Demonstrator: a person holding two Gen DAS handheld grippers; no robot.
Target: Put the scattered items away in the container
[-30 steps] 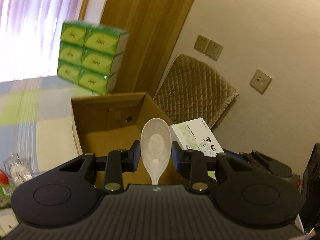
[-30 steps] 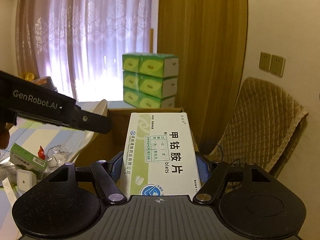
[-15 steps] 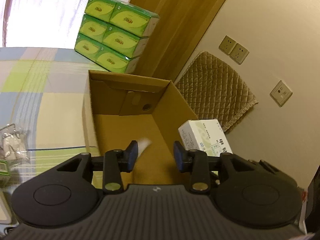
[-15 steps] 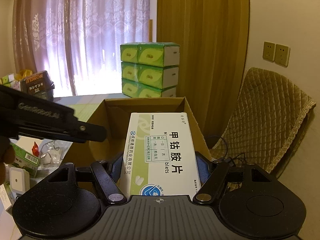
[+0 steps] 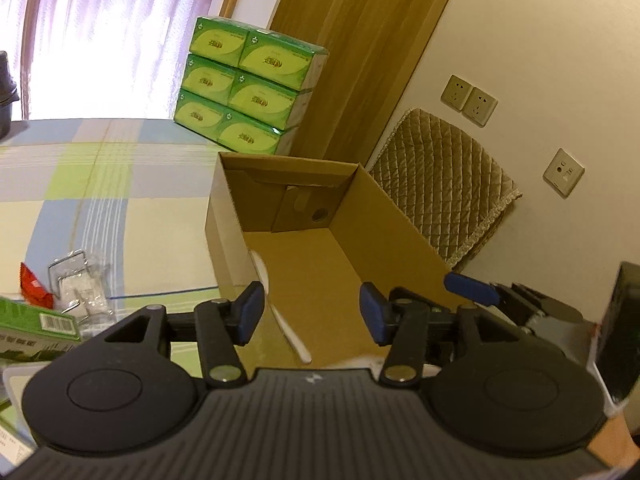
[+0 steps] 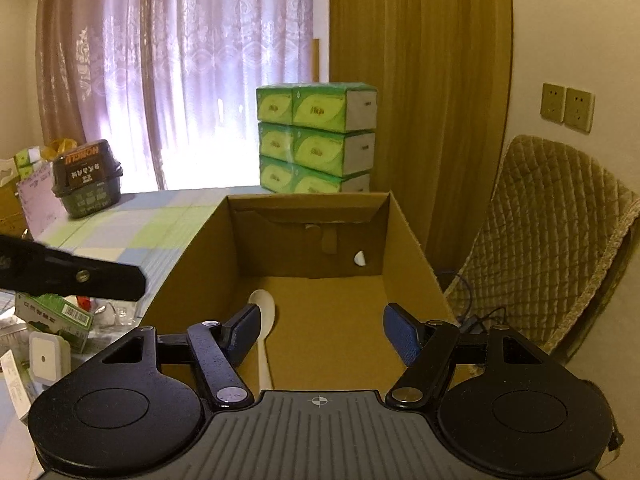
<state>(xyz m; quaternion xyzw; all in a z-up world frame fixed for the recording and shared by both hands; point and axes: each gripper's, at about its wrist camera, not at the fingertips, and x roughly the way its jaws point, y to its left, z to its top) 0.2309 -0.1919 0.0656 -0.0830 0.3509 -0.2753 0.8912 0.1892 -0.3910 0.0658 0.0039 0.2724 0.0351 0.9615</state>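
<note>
— What is hidden or cut off?
— The white spoon [image 6: 262,320] lies inside the cardboard box [image 6: 412,248], its handle partly behind the right hand-held gripper [image 6: 320,334].

— And the grippers' pose?
— Both are held over the box, fingers apart and empty; the left hand-held gripper [image 5: 312,314] too.

— The room?
— A checked surface [image 5: 100,184], green tissue packs [image 6: 316,136], curtains [image 6: 176,72].

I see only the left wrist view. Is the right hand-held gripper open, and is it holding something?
Observer: The right hand-held gripper is open and holds nothing.
Operator: What is left to tidy?
Observer: A small white square device stands beside the green carton.
Operator: Anything farther away?
Observer: A black lidded bowl sits on the table near the curtain.
</note>
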